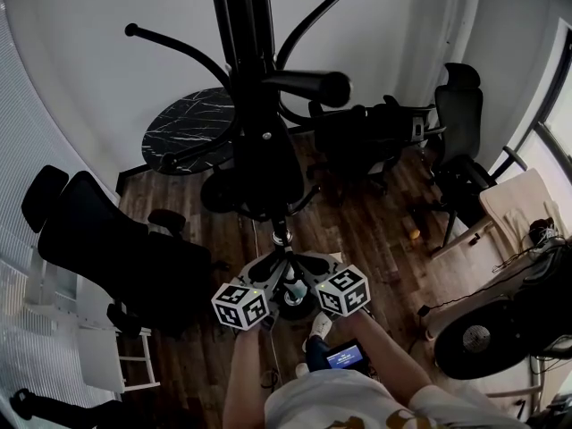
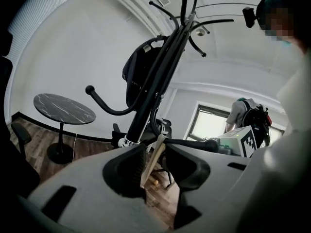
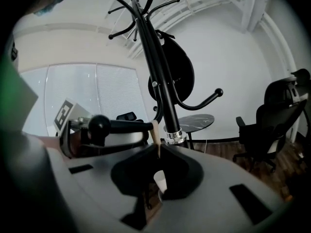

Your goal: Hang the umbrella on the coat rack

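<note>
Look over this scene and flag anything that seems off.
Nothing looks spilled or damaged. The one uneven thing: the beige strap below a hook arm of the coat rack is pinched only by the right gripper, while the left gripper has its jaws apart around it.

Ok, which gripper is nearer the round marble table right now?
Left. The left gripper is on the side toward the round marble table, ahead and to its left; the right gripper sits beside it on the far side.

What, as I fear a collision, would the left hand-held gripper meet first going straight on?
Probably the thin beige strap between the left hand-held gripper's open jaws, then the black silver-ringed pole just beyond; depth unclear.
</note>
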A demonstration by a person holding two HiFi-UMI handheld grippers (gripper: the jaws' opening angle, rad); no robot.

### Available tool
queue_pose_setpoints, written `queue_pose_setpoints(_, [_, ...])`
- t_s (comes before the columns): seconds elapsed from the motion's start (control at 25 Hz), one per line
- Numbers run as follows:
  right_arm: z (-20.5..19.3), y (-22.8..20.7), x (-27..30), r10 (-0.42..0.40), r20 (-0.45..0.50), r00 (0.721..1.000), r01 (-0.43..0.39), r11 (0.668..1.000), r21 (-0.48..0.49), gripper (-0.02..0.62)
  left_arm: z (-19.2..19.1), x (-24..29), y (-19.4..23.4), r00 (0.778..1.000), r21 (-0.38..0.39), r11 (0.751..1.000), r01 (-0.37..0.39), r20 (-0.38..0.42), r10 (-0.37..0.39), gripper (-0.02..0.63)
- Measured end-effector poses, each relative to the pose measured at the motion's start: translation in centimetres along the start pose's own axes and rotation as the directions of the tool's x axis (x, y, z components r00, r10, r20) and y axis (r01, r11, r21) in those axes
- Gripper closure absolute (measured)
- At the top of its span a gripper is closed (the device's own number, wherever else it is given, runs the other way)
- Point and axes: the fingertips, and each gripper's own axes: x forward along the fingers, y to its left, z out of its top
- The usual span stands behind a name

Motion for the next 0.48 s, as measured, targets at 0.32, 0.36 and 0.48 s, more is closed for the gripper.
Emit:
queue_pose_setpoints(0.32, [0.1, 0.6, -2.7, -0.15, 0.031, 0.988, 0.153, 0.973, -0.171, 0.583, 0.3, -2.4, -0.1, 0.994, 0.011, 0.996, -0.091, 0.054, 0.09, 0.489])
queue_pose_setpoints(0.36, [0.0, 0.9, -3.1, -0.154, 0.034, 0.987, 0.158, 0.972, -0.173, 0.583, 0.4, -2.9, 0.0, 0.991, 0.017, 0.993, -0.116, 0.068, 0.114, 0.503])
queue_pose_setpoints(0.48, [-0.4, 1.6, -4.5, -0.182, 0.045, 0.982, 0.187, 0.966, -0.177, 0.583, 0.3, -4.5, 0.0, 0.98, 0.023, 0.984, -0.178, 0.1, 0.175, 0.561])
